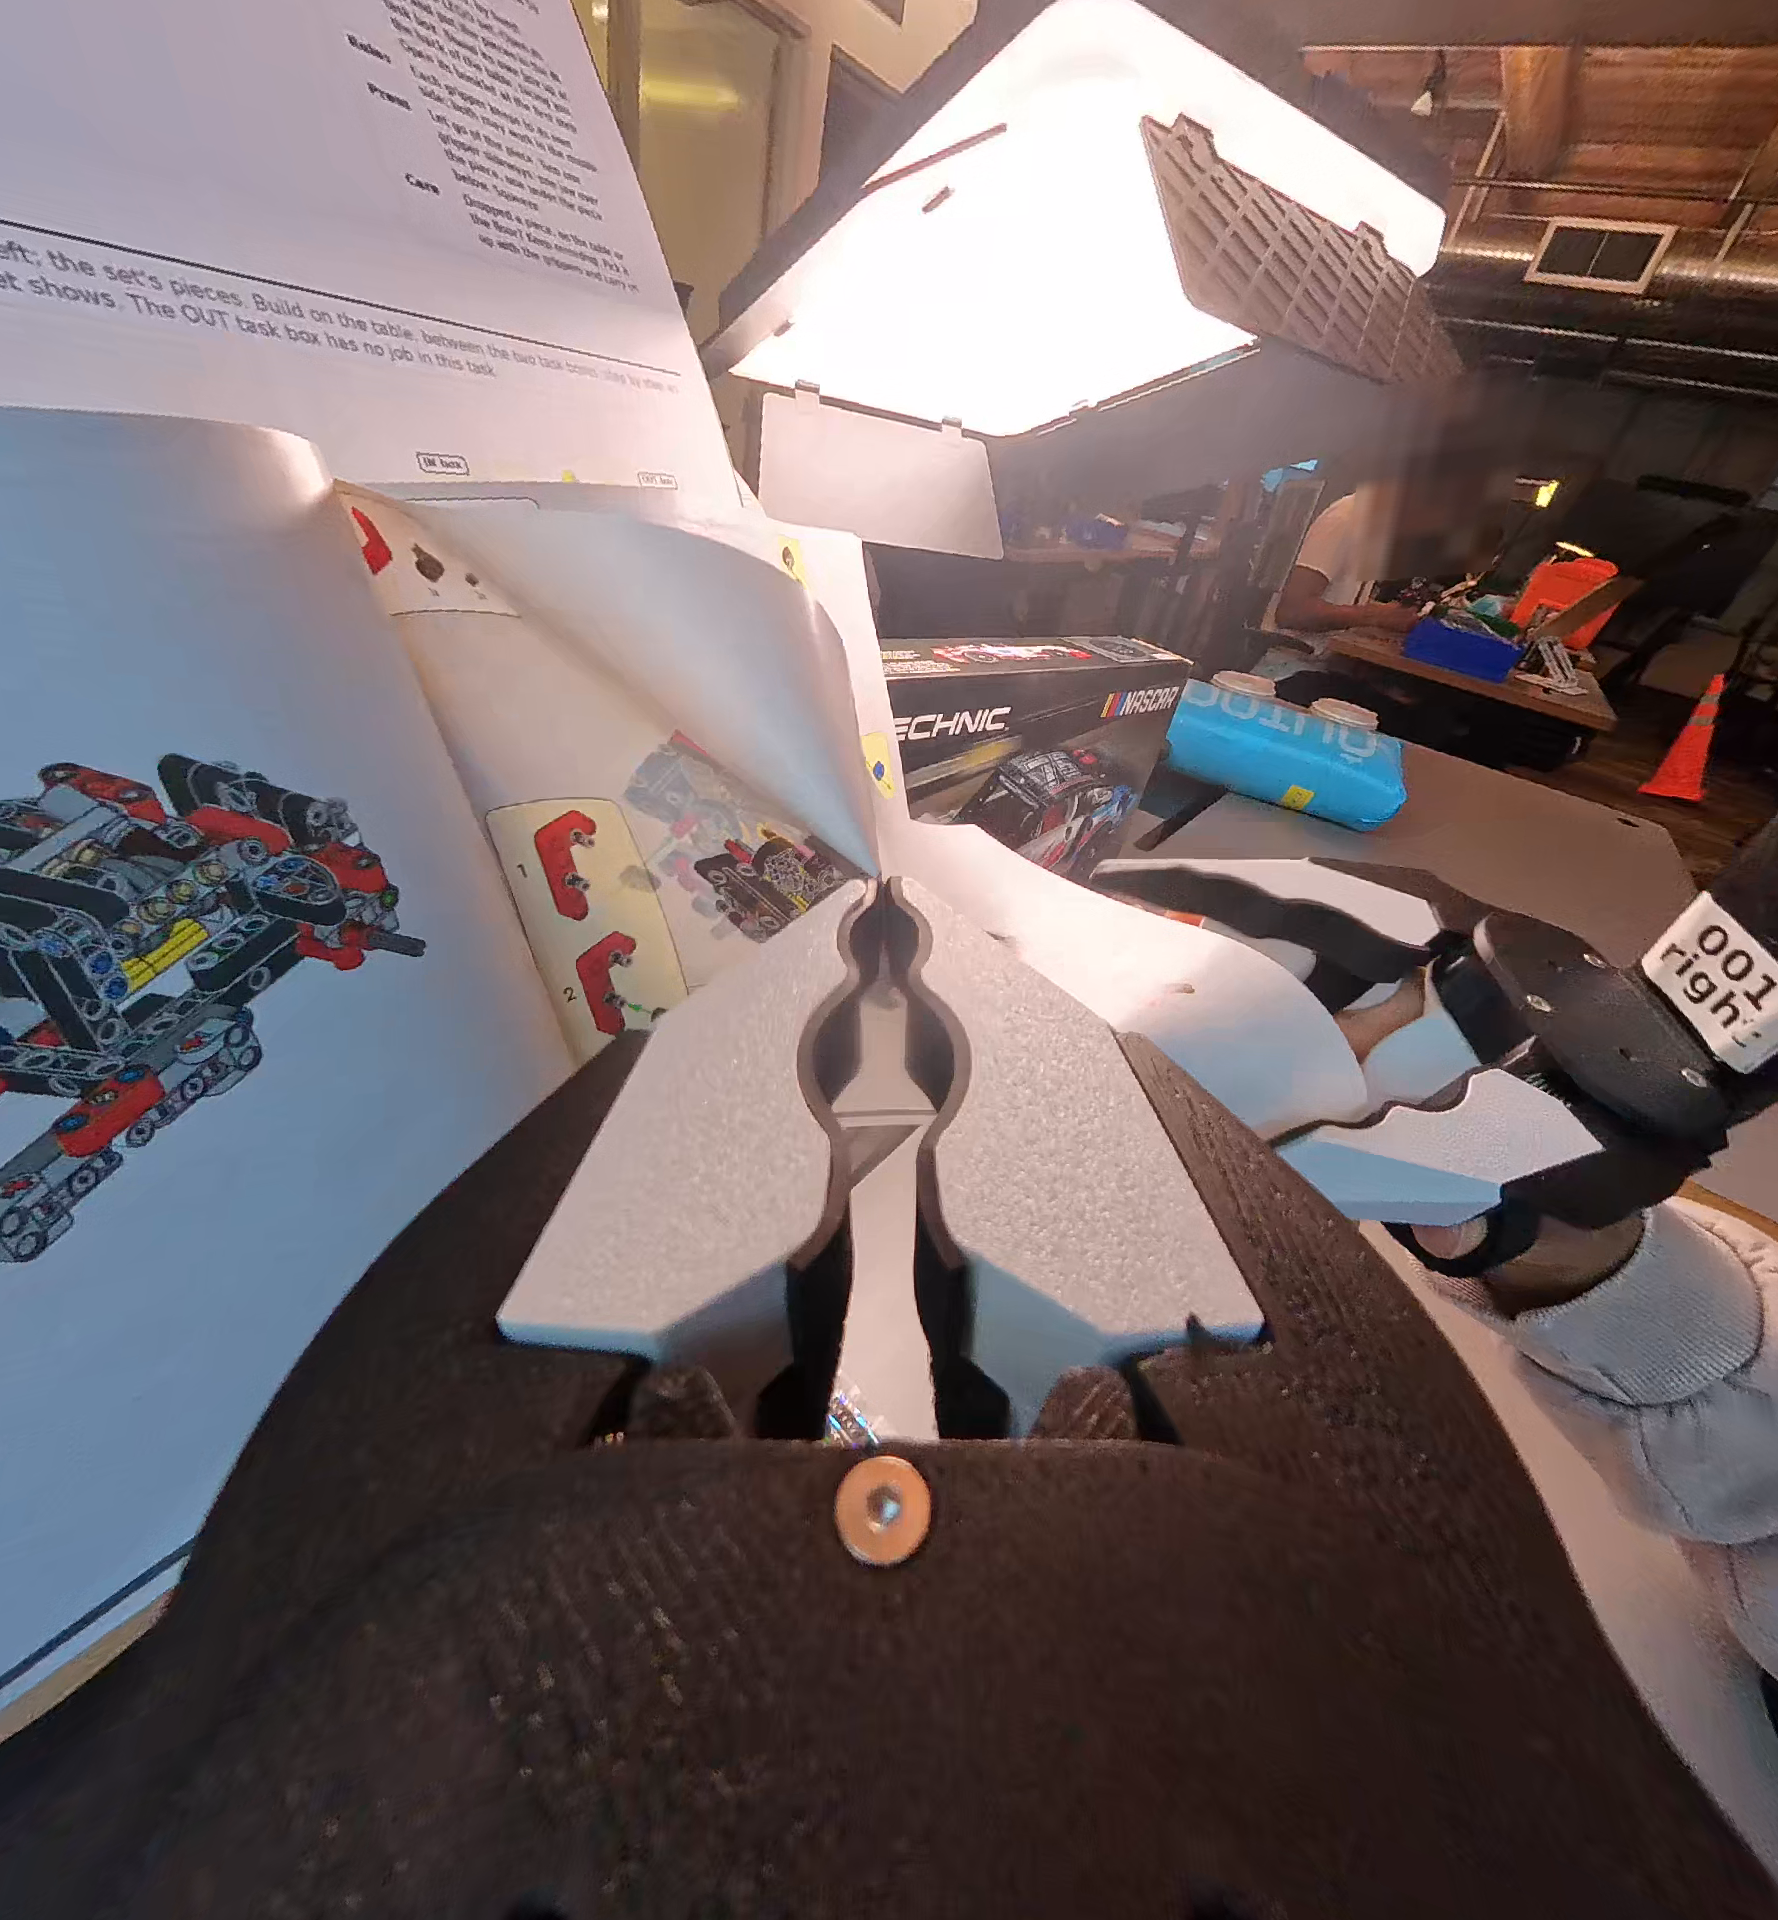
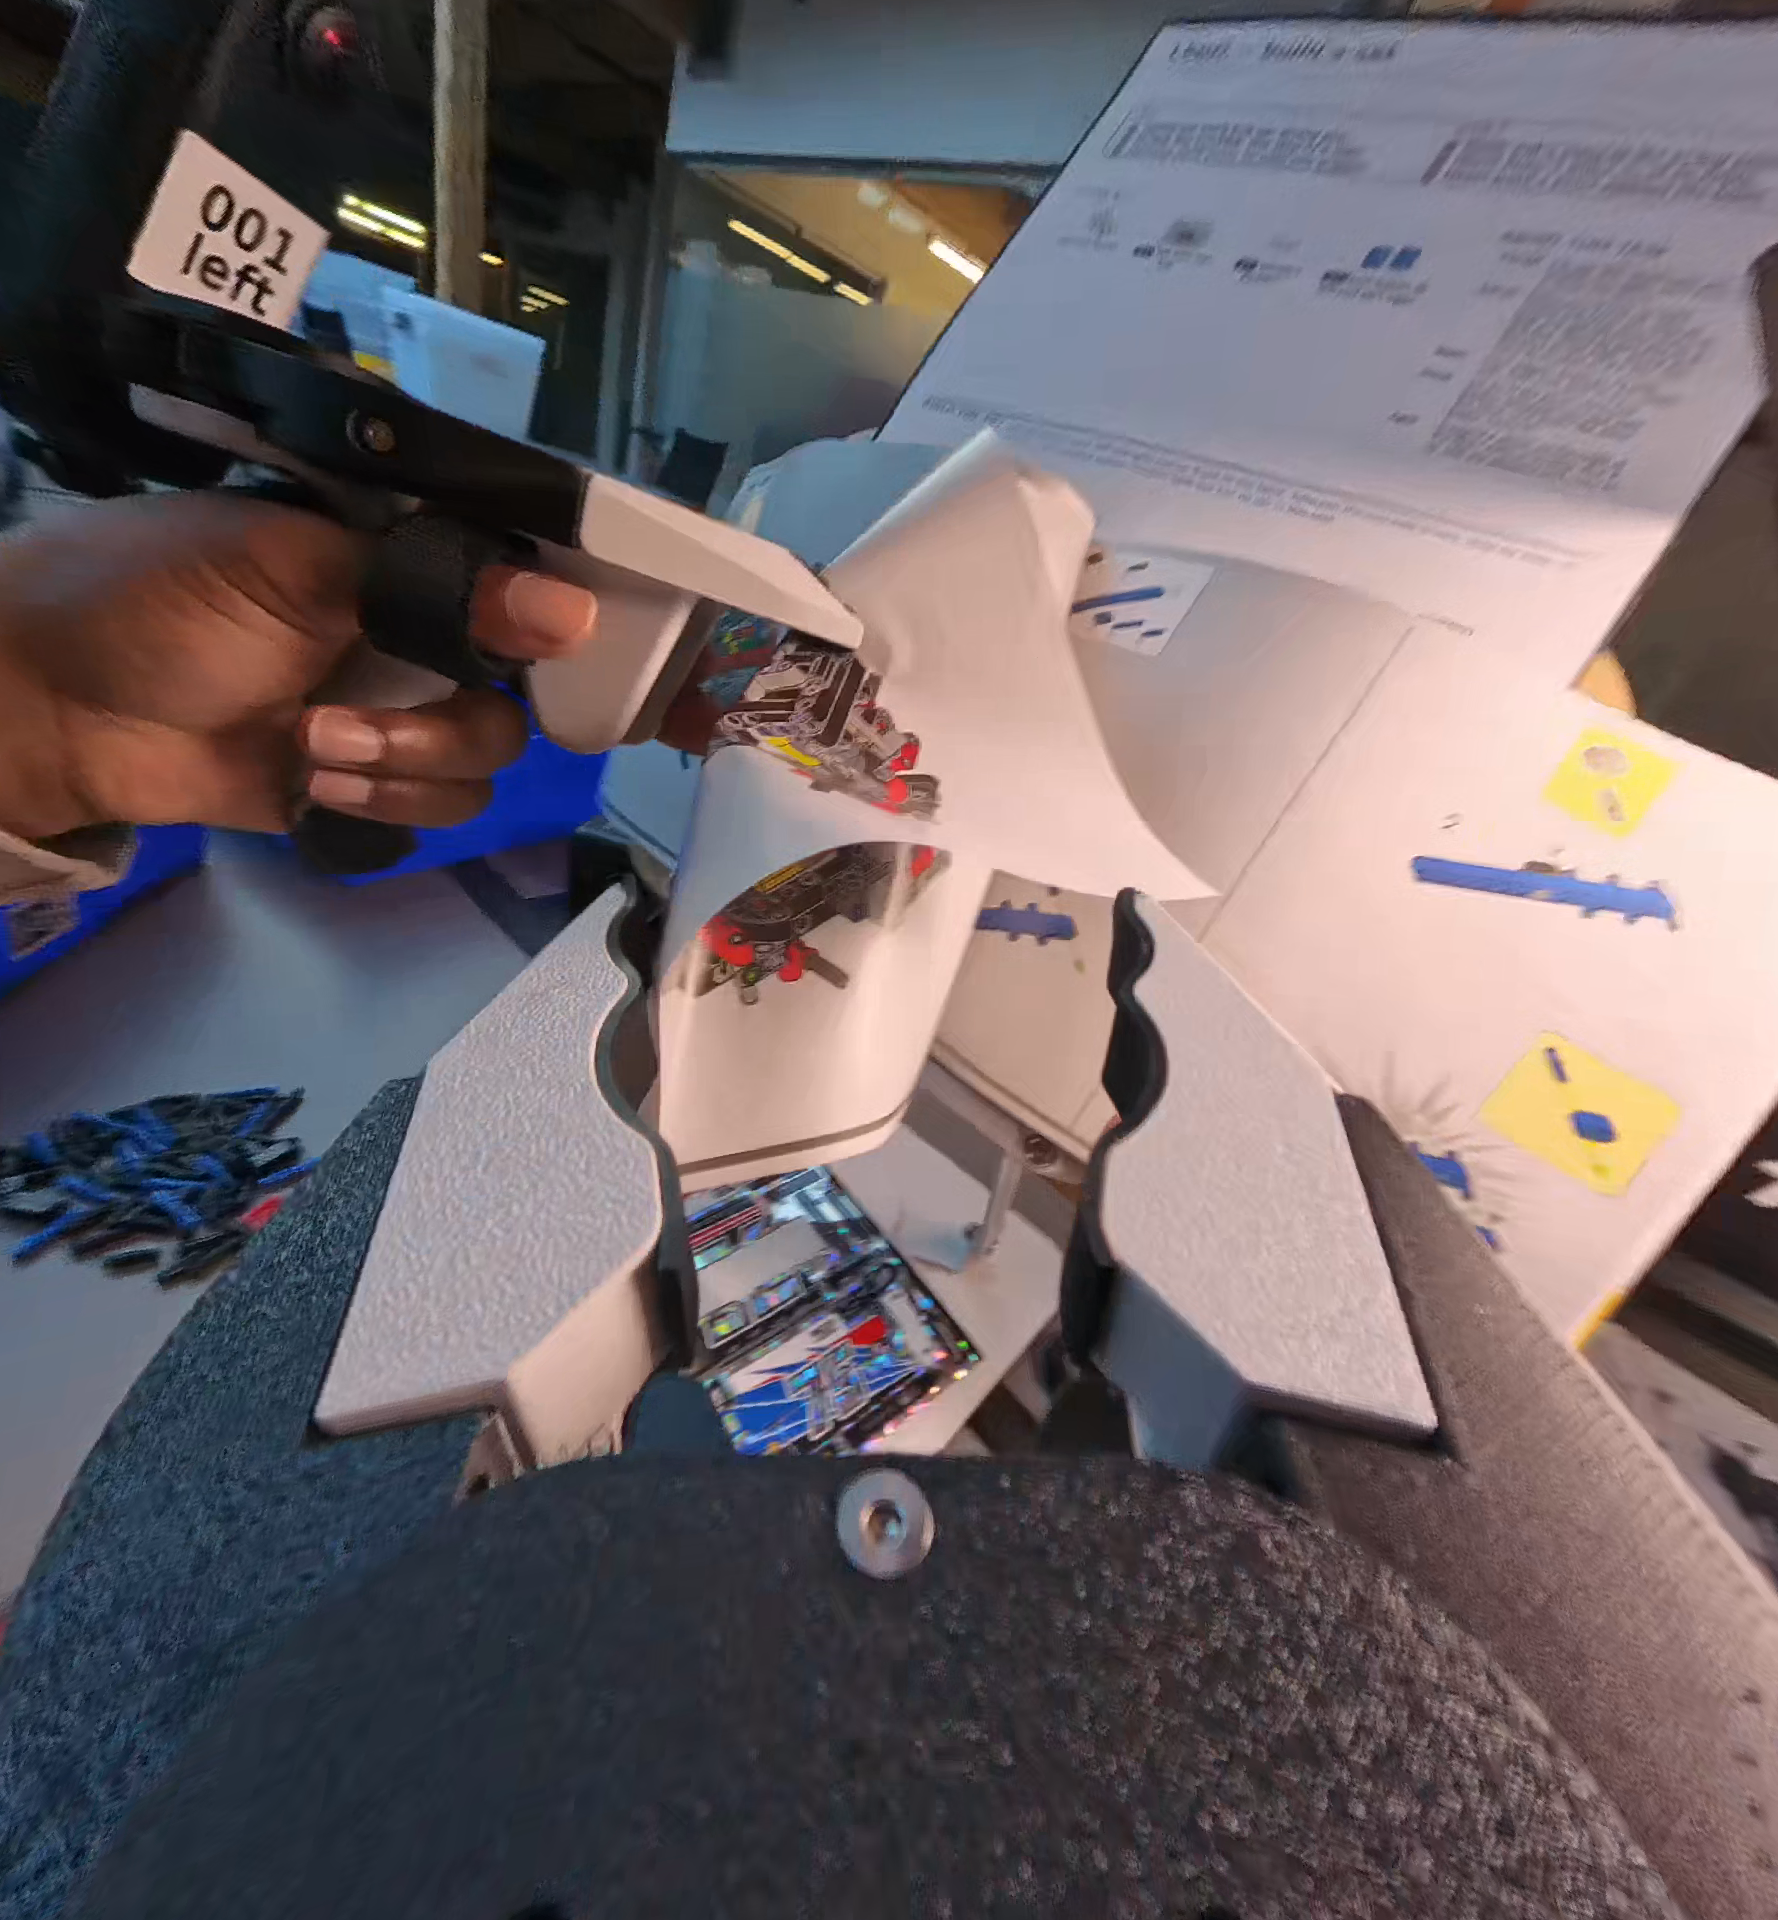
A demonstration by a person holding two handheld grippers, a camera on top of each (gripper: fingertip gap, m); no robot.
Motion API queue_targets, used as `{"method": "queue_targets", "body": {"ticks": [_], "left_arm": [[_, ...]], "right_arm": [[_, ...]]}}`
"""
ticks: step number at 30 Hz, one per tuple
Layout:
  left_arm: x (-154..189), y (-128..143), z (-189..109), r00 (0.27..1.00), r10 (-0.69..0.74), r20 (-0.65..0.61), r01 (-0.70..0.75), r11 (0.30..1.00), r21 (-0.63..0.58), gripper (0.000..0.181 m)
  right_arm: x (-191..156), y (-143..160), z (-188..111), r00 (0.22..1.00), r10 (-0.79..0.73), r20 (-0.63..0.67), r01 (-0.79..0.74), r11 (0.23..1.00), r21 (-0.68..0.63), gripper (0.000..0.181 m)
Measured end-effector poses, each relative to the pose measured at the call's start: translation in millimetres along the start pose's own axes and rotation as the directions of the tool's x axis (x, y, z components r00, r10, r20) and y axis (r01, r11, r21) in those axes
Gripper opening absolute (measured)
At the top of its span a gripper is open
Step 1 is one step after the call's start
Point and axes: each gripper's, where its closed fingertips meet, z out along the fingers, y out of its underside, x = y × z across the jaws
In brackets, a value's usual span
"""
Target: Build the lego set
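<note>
The instruction booklet [image 1: 189, 727] stands open on a stand, its left page showing a red, black and grey chassis. My left gripper [image 1: 883, 891] is shut on the edge of a lifted page [image 1: 719, 665], which curls up from the spine. In the right wrist view the left gripper [image 2: 849, 634] pinches that same page. My right gripper [image 2: 874, 925] is open, its fingers on either side of a lower curled page [image 2: 812, 1039], apart from it on the right side. The right gripper [image 1: 1197, 1013] also shows at the right of the left wrist view.
A printed sheet [image 1: 241, 156] stands behind the booklet. The set's box [image 1: 1030, 748] and a blue pouch [image 1: 1290, 758] lie behind it, under a bright lamp panel [image 1: 1020, 239]. A pile of blue and black pins [image 2: 116, 1174] lies left, a sticker sheet [image 2: 823, 1330] below the booklet. The grippers' ends are close to 8 cm from one another.
</note>
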Motion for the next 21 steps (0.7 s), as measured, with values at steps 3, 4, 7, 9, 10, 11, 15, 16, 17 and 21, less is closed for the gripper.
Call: {"method": "queue_targets", "body": {"ticks": [3,4,7,9,10,11,15,16,17,21], "left_arm": [[1,-2,-1,1.0,-0.005,-0.011,0.005,1.0,0.012,0.0],[1,-2,-3,1.0,-0.011,-0.009,0.011,1.0,0.015,0.0],[-1,-6,-17,1.0,-0.022,0.02,0.021,0.999,0.023,0.008],[5,-11,-33,0.999,-0.003,0.038,0.001,0.999,0.04,0.022],[9,-13,-42,0.998,0.014,0.054,-0.017,0.999,0.047,0.029],[17,-16,-51,0.997,0.043,0.058,-0.046,0.997,0.056,0.035],[45,-18,-75,0.995,0.094,0.024,-0.095,0.995,0.041,0.06],[43,-18,-80,0.995,0.094,0.039,-0.096,0.995,0.035,0.06],[36,-19,-85,0.992,0.102,0.07,-0.104,0.994,0.029,0.056],[-2,-20,-109,0.96,0.168,0.222,-0.172,0.985,-0.002,0.007]], "right_arm": [[-29,-1,6,0.984,0.09,0.152,-0.087,0.996,-0.028,0.037],[-31,-4,7,0.989,0.057,0.139,-0.055,0.998,-0.017,0.015],[-38,-13,5,0.993,-0.019,0.118,0.021,1.0,-0.013,0.0],[-44,-19,6,0.993,-0.053,0.104,0.053,0.999,0.0,0.0],[-48,-23,8,0.992,-0.081,0.099,0.081,0.997,0.005,0.0],[-54,-26,11,0.989,-0.114,0.096,0.113,0.993,0.011,0.0],[-91,-34,37,0.968,-0.23,0.1,0.229,0.973,0.02,0.0],[-99,-36,47,0.966,-0.242,0.09,0.241,0.97,0.023,0.0],[-108,-36,56,0.962,-0.259,0.088,0.258,0.966,0.024,0.0],[-129,-37,91,0.945,-0.32,0.062,0.319,0.947,0.027,0.0]]}}
